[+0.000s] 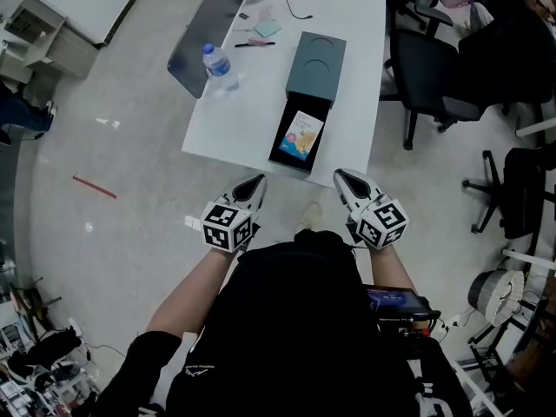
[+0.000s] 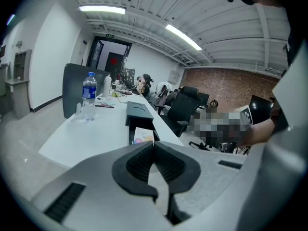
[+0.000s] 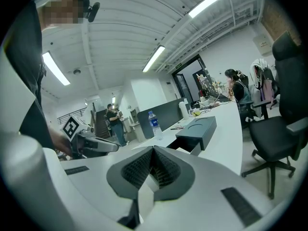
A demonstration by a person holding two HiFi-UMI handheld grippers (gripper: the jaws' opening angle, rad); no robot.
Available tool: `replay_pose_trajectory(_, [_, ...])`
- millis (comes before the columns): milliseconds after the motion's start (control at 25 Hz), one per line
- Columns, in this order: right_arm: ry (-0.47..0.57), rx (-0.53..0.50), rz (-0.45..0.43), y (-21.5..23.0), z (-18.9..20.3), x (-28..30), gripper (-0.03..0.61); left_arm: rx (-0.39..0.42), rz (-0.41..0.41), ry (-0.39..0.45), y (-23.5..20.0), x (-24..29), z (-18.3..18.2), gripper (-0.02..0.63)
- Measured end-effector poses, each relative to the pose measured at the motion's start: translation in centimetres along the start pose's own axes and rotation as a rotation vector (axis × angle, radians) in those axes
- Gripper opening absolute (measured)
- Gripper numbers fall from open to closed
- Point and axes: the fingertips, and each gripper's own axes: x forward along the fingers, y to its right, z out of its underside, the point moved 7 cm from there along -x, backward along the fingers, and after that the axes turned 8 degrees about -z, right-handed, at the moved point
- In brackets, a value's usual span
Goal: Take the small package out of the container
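A dark teal box-shaped container (image 1: 315, 62) lies on the white table (image 1: 230, 120) with its black drawer (image 1: 287, 150) pulled out toward me. The small package (image 1: 302, 135), light blue with colourful print, lies flat in that drawer. My left gripper (image 1: 257, 182) and right gripper (image 1: 341, 176) hover side by side off the table's near end, both shut and empty, short of the drawer. In the left gripper view the shut gripper (image 2: 154, 145) points at the container (image 2: 138, 112) and package (image 2: 143, 135). The right gripper (image 3: 153, 151) sees the container (image 3: 201, 128) from its right side.
A water bottle (image 1: 218, 66) stands at the table's left edge beside a grey partition panel (image 1: 200, 33). A pen and sticky notes (image 1: 259, 35) lie farther back. Black office chairs (image 1: 430, 72) stand right of the table. A person (image 3: 115, 123) stands far off.
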Motion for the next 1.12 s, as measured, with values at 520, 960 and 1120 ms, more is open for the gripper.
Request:
replay_pose_trajectory(520, [0.007, 0.005, -0.057, 4.6, -1.9, 0.4, 0.026, 0.033, -0.023, -0.057, 1.8, 5.2, -3.1, 0.009])
replay_pose_trajectory(960, [0.013, 0.027, -0.029, 6.0, -2.6, -0.1, 0.026, 0.064, 0.002, -0.089, 2.1, 6.6, -4.9, 0.009])
replay_pose_trajectory(1120, [0.01, 0.039, -0.014, 6.7, -2.5, 0.4, 0.026, 0.083, 0.015, -0.128, 2.0, 7.9, -4.9, 0.009])
